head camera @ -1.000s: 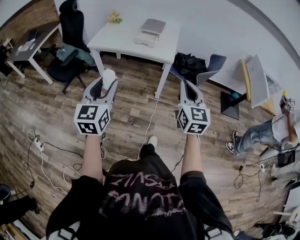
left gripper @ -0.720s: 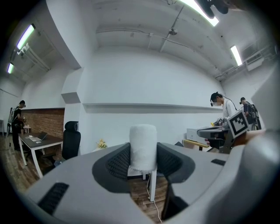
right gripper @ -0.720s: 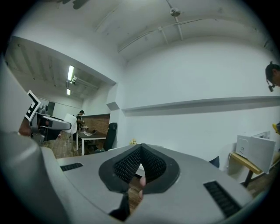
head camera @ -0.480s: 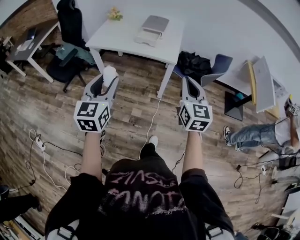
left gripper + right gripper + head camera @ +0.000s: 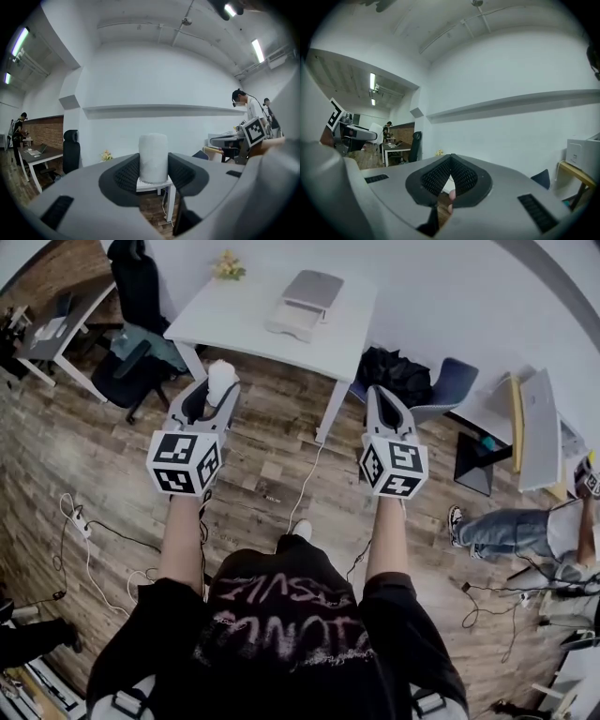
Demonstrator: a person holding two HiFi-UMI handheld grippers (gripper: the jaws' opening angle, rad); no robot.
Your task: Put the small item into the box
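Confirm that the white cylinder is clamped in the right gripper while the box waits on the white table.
Not the right: the left gripper clamps the white cylinder, as the left gripper view shows. The box does wait on the white table.

- My left gripper (image 5: pixel 217 382) is grey; its marker cube (image 5: pixel 183 463) carries black-and-white squares.
- The small item (image 5: pixel 153 157) I see is plain white.
- My right gripper (image 5: pixel 380 395) is the same grey, with the same black-and-white squares.
- The table (image 5: pixel 234 320) is white, the box (image 5: pixel 302 301) pale grey.
- The floor (image 5: pixel 272 465) is brown wood plank.
- The shirt (image 5: pixel 281 615) is black with pinkish lettering.
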